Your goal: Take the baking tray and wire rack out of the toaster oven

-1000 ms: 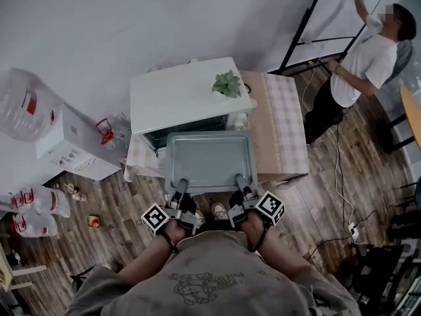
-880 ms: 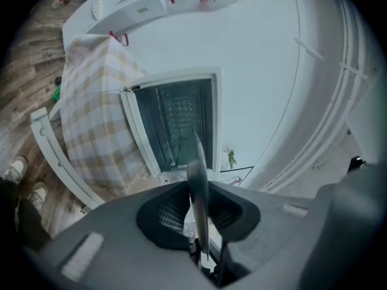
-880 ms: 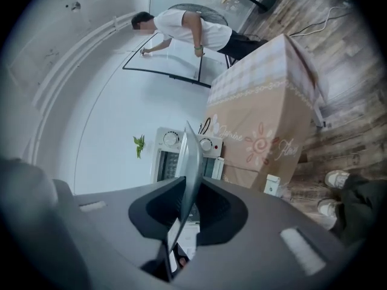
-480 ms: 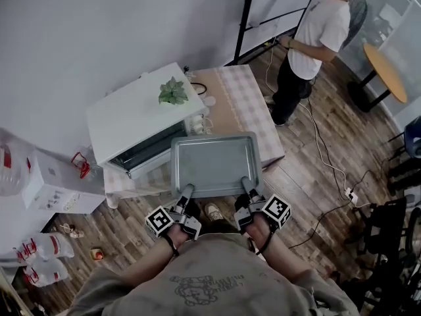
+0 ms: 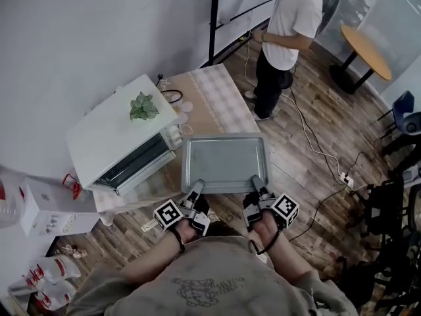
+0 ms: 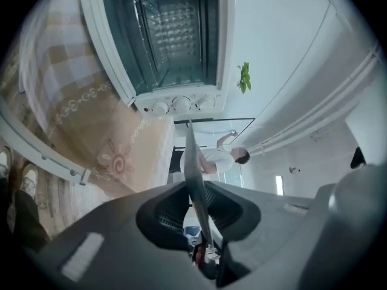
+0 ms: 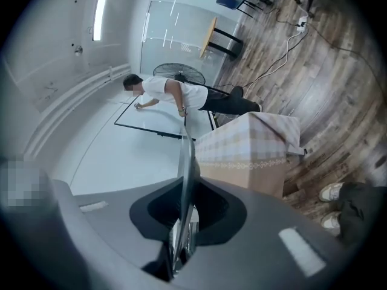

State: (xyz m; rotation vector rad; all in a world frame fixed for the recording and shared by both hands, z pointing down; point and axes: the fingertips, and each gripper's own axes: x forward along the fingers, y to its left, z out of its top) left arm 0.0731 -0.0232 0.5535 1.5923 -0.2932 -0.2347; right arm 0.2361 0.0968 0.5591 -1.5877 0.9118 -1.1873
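The left hand-held gripper point(image 5: 197, 188) and the right hand-held gripper point(image 5: 256, 182) are being held side by side just in front of the person's torso. Each is being kept clamped on the near rim of the baking tray point(image 5: 225, 163); in both gripper views the thin rim is being pinched edge-on between the closed jaws. The tray is being carried level in the air, fully outside the toaster oven point(image 5: 118, 143) and to its right, above the near edge of the desk point(image 5: 217, 94) and the wooden floor point(image 5: 316, 170). The desk is being covered by a checked cloth. The oven is being shown at the desk's left end with its front open, and in the left gripper view thin bars of the wire rack point(image 6: 140, 29) are being seen inside the cavity. A small green plant point(image 5: 142, 106) is being carried on the oven's top. Farther off, a person point(image 5: 289, 25) is standing at a whiteboard, beside a round table point(image 5: 365, 45).
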